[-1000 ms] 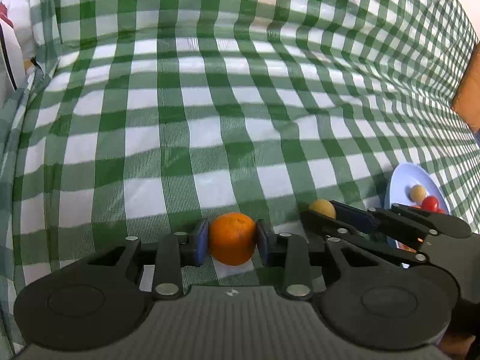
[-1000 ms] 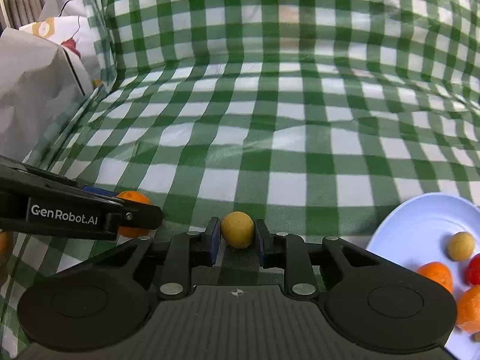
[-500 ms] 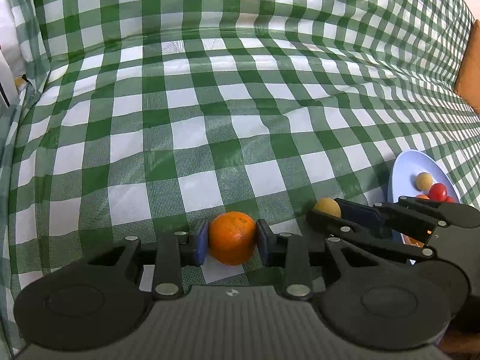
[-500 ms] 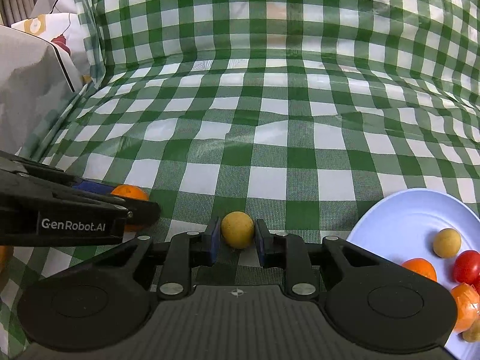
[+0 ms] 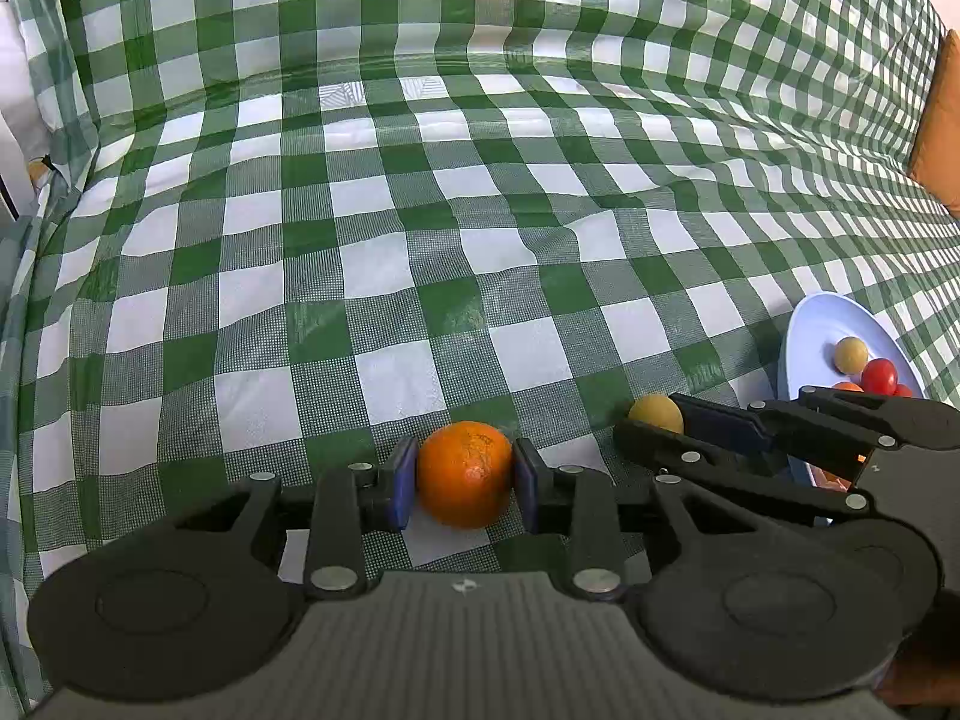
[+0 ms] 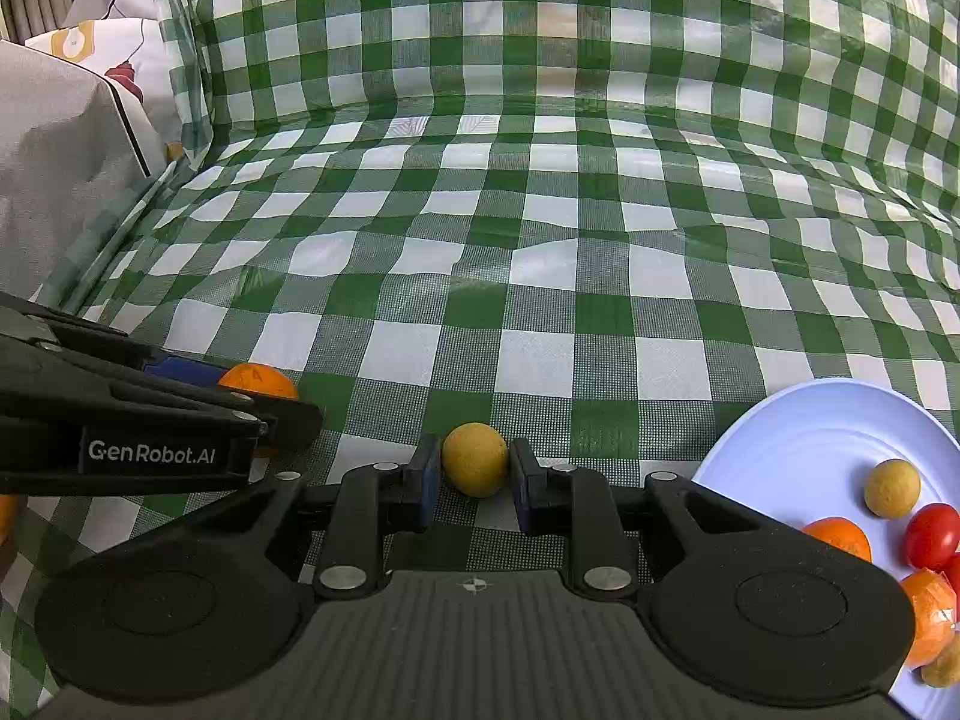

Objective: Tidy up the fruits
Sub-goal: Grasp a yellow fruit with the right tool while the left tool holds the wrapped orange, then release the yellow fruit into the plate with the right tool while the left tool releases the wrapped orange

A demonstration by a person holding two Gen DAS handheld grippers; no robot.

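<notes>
An orange and a yellow ball-shaped fruit sit on the checked cloth, each pinched between tongs; more fruit lies on the plate.

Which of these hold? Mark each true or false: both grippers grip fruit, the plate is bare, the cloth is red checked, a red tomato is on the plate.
1. Both grippers grip fruit. True: the left gripper is shut on the orange, the right gripper on the small yellow fruit.
2. The plate is bare. False: it holds several fruits.
3. The cloth is red checked. False: green and white.
4. A red tomato is on the plate. True.
</notes>
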